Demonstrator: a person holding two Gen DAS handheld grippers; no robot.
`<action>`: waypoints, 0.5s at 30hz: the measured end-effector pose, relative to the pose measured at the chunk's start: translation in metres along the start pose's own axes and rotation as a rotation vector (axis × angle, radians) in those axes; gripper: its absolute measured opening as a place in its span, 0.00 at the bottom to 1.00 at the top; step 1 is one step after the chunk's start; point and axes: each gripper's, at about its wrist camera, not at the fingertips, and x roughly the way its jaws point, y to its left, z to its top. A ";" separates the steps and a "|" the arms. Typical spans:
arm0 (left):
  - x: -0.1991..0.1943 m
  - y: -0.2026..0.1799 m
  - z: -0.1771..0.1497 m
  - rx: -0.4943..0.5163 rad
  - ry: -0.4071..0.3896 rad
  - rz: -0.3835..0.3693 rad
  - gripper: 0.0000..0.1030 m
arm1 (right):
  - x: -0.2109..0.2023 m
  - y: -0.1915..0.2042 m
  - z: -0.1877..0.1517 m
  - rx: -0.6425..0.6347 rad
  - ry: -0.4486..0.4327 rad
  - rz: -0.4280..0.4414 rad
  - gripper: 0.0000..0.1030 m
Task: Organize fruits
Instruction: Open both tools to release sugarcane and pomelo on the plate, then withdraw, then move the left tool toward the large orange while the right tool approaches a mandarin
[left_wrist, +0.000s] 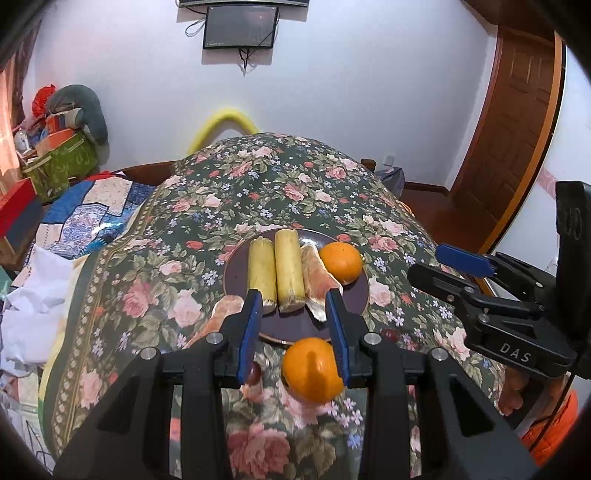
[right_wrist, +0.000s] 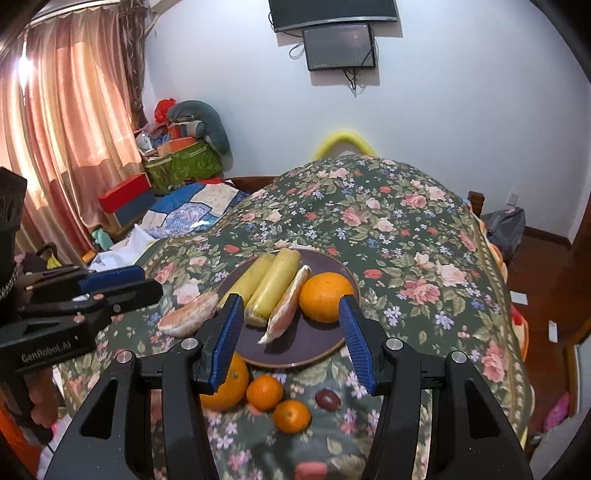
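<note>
A dark plate (right_wrist: 295, 347) sits on the floral cloth (right_wrist: 406, 236), carrying two yellow stalk pieces (right_wrist: 271, 282), a pomelo wedge (right_wrist: 286, 304) and an orange (right_wrist: 325, 297). Off the plate: another pomelo wedge (right_wrist: 190, 314) at its 9 o'clock, a large orange (left_wrist: 312, 369), two mandarins (right_wrist: 265, 392) and a dark plum (right_wrist: 327, 399) around 6 o'clock. The left gripper (left_wrist: 293, 330) is spread open above the large orange, gripping nothing. The right gripper (right_wrist: 291, 339) is released too, wide over the plate
</note>
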 end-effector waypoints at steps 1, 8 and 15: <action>-0.003 -0.001 -0.002 0.001 -0.002 0.005 0.35 | -0.003 0.001 -0.002 -0.006 0.000 -0.005 0.49; -0.019 -0.004 -0.016 0.014 0.007 0.034 0.51 | -0.016 0.006 -0.018 -0.048 0.029 -0.036 0.49; -0.015 -0.009 -0.034 0.025 0.052 0.043 0.55 | -0.014 0.002 -0.041 -0.056 0.089 -0.051 0.49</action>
